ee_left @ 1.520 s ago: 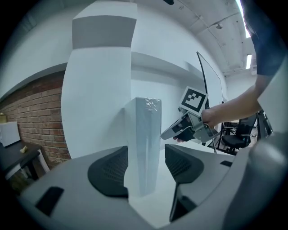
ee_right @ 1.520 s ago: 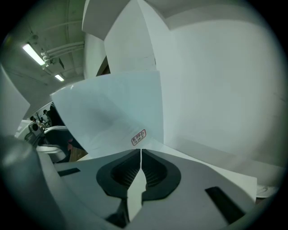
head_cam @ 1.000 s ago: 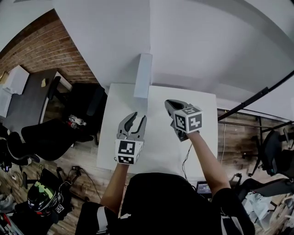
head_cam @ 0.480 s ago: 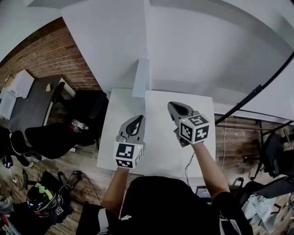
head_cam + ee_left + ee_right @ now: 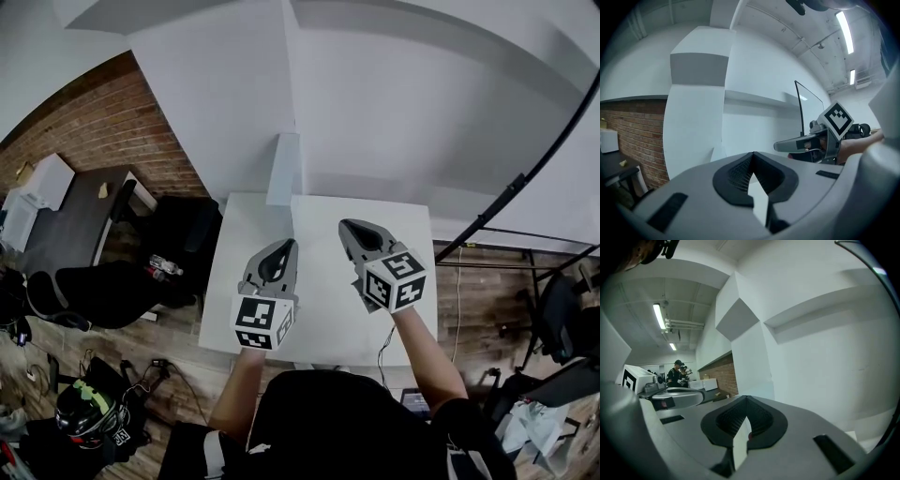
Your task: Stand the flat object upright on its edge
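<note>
No flat object shows in any view. Both grippers hang over a white table (image 5: 317,292). My left gripper (image 5: 286,247) is above the table's left half, its jaws shut with nothing between them; the left gripper view (image 5: 752,155) shows the same. My right gripper (image 5: 345,226) is over the right half, also shut and empty as far as I can see, tips together in the right gripper view (image 5: 746,399). Each gripper appears in the other's view: the right gripper (image 5: 782,146) and the left gripper (image 5: 696,397). Both point toward the white wall.
A white pillar (image 5: 283,167) rises at the table's far edge against the wall. Dark office chairs (image 5: 112,281) and a brick wall (image 5: 84,122) lie to the left, a black pole (image 5: 525,178) to the right. People stand far off (image 5: 677,371).
My left gripper's jaws went from open to shut, with nothing caught in them. Both grippers drifted slightly toward me. The right gripper stayed shut.
</note>
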`<action>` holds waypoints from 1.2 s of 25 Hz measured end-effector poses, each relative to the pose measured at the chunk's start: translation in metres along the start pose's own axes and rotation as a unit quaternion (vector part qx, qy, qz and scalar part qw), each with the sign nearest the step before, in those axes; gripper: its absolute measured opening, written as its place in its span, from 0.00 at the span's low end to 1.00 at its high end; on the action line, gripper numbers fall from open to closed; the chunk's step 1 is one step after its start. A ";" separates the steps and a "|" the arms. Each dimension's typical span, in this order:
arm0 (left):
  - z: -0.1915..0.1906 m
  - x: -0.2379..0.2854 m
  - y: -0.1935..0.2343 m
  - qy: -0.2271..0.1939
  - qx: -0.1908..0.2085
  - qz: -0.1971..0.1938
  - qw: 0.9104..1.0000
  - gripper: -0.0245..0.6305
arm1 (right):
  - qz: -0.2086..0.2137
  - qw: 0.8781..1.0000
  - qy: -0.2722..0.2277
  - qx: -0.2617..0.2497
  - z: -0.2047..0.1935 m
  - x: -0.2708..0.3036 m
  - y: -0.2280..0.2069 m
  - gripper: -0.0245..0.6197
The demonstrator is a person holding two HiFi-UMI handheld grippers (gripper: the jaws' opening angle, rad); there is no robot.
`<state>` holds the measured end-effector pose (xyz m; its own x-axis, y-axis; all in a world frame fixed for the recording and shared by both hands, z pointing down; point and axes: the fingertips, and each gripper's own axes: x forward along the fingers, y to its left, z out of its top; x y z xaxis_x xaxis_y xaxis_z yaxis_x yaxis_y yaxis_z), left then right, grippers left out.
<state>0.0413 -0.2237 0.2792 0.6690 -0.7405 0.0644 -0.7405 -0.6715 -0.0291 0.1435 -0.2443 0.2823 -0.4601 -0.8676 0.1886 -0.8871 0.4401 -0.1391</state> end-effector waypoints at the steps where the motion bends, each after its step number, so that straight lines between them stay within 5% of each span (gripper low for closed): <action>1: 0.002 -0.001 0.000 -0.002 0.000 0.001 1.000 0.06 | 0.000 1.000 -0.005 -0.002 0.003 -0.002 0.001 0.10; 30: 0.018 -0.011 -0.015 -0.021 -0.004 -0.005 1.000 0.06 | 0.016 0.999 -0.026 -0.012 0.010 -0.015 0.011 0.10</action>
<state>0.0464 -0.2055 0.2606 0.6780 -0.7347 0.0233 -0.7344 -0.6784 -0.0198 0.1412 -0.2291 0.2684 -0.4857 -0.8639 0.1333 -0.8732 0.4723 -0.1205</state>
